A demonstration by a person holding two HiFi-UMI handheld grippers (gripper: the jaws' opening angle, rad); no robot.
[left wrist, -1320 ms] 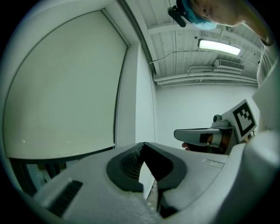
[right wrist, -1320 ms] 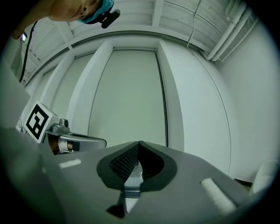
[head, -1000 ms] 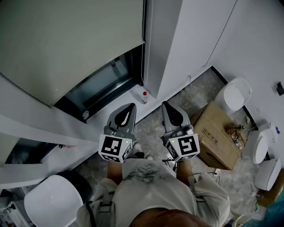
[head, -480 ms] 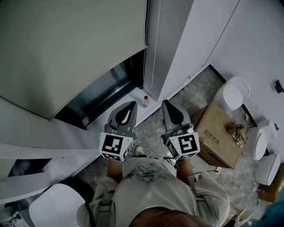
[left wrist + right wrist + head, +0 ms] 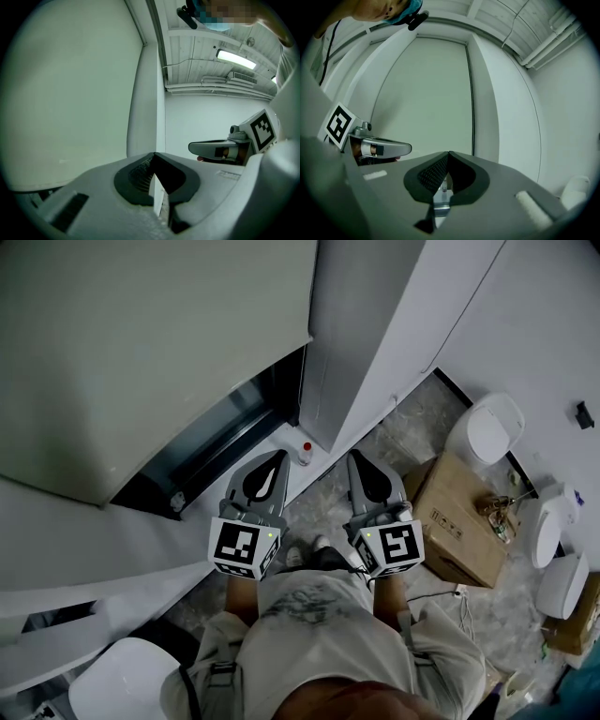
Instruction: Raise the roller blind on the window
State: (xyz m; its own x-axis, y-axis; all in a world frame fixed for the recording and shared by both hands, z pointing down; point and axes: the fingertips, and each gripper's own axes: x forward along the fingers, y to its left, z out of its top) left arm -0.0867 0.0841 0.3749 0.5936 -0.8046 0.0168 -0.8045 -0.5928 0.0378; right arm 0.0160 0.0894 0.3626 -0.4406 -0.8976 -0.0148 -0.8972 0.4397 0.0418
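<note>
The roller blind (image 5: 141,343) is a wide pale grey-green sheet at the upper left of the head view. Its lower edge hangs above a dark strip of window glass (image 5: 225,437). My left gripper (image 5: 277,456) is held level in front of the person and points at the window's lower right corner. Its jaws are shut and empty. My right gripper (image 5: 357,457) is beside it, shut on nothing, and points at the foot of the white pillar (image 5: 356,343). In the left gripper view the blind (image 5: 70,93) fills the left beyond the closed left gripper (image 5: 153,154). The right gripper view shows the blind (image 5: 426,93) ahead of the closed right gripper (image 5: 449,153).
A small red-capped bottle (image 5: 305,451) stands on the ledge by the pillar's foot. A cardboard box (image 5: 459,521) lies on the floor to the right, with white round seats (image 5: 492,427) beyond it. A white seat (image 5: 122,681) is at the lower left. A thin cord (image 5: 459,324) runs down the right wall.
The person has stepped toward the window, so blind and pillar fill more of the head view while box and seats drift right. Both grippers moved along with the person and stay shut.
</note>
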